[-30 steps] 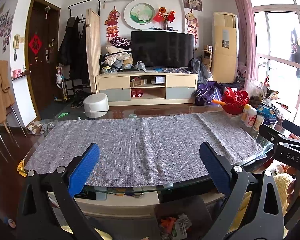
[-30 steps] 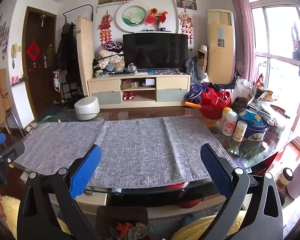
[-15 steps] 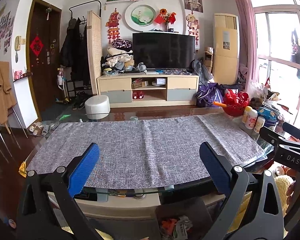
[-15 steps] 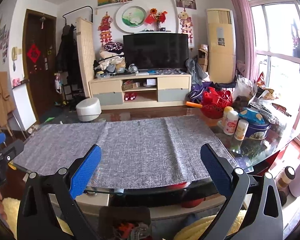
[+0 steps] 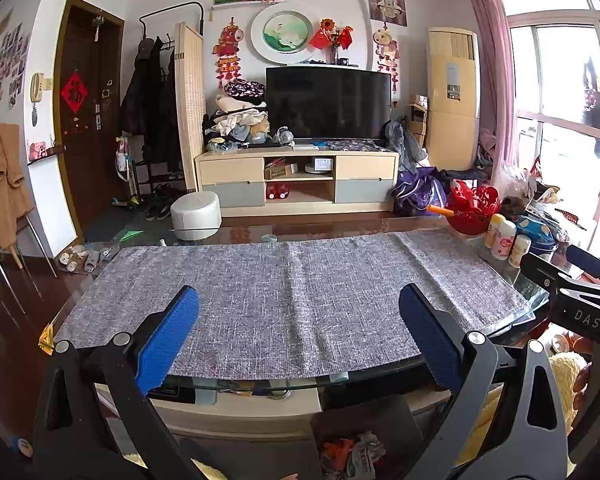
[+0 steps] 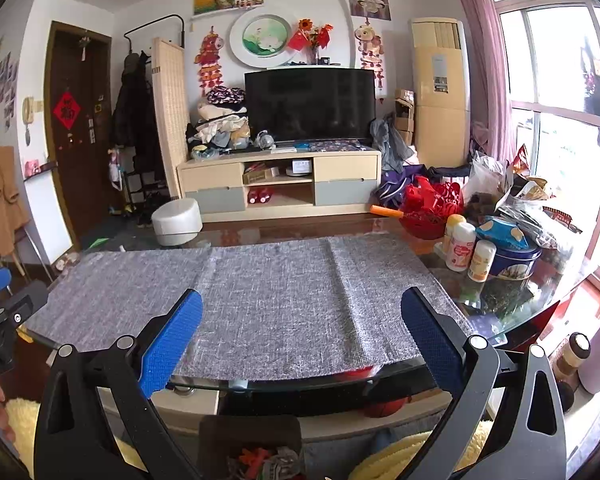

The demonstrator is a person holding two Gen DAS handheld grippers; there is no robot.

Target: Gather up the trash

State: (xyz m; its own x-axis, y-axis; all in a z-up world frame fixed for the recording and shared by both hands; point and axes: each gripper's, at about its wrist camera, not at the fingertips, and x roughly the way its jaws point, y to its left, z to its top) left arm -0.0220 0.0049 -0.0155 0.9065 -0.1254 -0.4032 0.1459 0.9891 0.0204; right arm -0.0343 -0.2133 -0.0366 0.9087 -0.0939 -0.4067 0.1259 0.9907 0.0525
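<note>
Left wrist view: the left gripper is wide open and holds nothing. It hangs just off the near edge of the glass table, over the grey cloth. Below that edge sits a dark bin with crumpled trash in it; it may be paper scraps.

Right wrist view: the right gripper is wide open too, with nothing in it. Bottles and a blue tin stand by the table's right edge. The trash lies in the bin below.
</note>
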